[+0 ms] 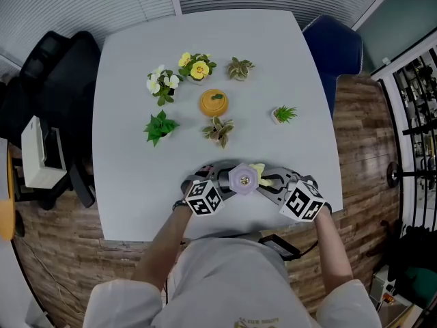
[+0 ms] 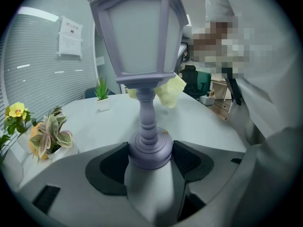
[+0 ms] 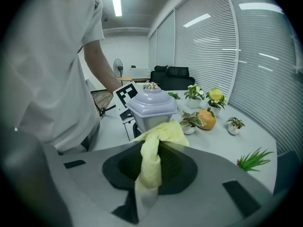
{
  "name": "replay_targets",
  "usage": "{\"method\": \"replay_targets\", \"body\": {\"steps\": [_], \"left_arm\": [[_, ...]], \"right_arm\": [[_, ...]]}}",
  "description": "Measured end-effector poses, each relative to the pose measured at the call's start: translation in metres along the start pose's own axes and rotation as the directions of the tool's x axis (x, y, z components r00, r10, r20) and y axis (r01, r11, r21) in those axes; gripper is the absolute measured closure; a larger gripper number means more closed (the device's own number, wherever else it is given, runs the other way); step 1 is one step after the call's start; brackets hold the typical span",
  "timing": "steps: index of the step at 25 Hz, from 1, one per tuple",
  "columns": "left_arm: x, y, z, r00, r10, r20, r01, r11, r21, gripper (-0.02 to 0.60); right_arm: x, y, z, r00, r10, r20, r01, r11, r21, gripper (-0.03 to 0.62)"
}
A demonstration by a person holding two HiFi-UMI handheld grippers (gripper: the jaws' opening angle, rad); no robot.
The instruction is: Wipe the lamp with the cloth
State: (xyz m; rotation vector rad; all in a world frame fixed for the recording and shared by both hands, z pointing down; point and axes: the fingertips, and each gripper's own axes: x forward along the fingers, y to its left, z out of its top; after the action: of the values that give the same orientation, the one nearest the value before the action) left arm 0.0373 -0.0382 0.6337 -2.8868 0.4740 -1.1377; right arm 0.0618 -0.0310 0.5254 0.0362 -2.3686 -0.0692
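A small lilac lantern-shaped lamp (image 1: pixel 243 179) stands upright near the table's front edge. My left gripper (image 2: pixel 150 159) is shut on the lamp's round base (image 2: pixel 150 148), one black pad pressed to each side. The lamp head (image 2: pixel 137 37) towers above in the left gripper view. My right gripper (image 3: pixel 150 167) is shut on a yellow cloth (image 3: pixel 154 150), whose bunched end lies against the lamp head (image 3: pixel 151 109). From the left gripper view the cloth (image 2: pixel 169 90) shows behind the lamp, just under its head. In the head view the cloth (image 1: pixel 259 173) peeks out right of the lamp.
Several small potted plants (image 1: pixel 162 126) and an orange pot (image 1: pixel 214 102) stand farther back on the white table (image 1: pixel 130 183). A blue chair (image 1: pixel 334 46) is at the far right corner, a black chair (image 1: pixel 48 80) at the left.
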Motion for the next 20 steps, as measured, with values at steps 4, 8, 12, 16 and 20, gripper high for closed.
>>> {"method": "replay_targets", "body": {"steps": [4, 8, 12, 16, 20], "left_arm": [[0.0, 0.0, 0.0, 1.0, -0.001, -0.001, 0.001, 1.0, -0.003, 0.278], [0.001, 0.001, -0.001, 1.0, -0.002, -0.002, 0.002, 1.0, -0.003, 0.278], [0.0, 0.0, 0.0, 1.0, -0.001, -0.002, 0.001, 1.0, -0.002, 0.278], [0.0, 0.0, 0.0, 1.0, -0.001, -0.002, 0.001, 1.0, -0.003, 0.278], [0.001, 0.0, 0.0, 1.0, -0.001, 0.0, 0.001, 1.0, -0.003, 0.278]], "right_arm": [[0.002, 0.0, -0.001, 1.0, 0.002, 0.004, -0.002, 1.0, 0.015, 0.526], [0.007, 0.004, -0.007, 1.0, 0.012, -0.008, -0.012, 1.0, 0.026, 0.526], [0.012, 0.006, -0.012, 1.0, 0.014, -0.019, -0.014, 0.999, 0.042, 0.526], [0.02, 0.008, -0.014, 0.999, 0.027, -0.038, -0.026, 0.999, 0.038, 0.526], [0.026, 0.008, -0.012, 0.999, 0.033, -0.036, -0.031, 0.999, 0.043, 0.526]]}}
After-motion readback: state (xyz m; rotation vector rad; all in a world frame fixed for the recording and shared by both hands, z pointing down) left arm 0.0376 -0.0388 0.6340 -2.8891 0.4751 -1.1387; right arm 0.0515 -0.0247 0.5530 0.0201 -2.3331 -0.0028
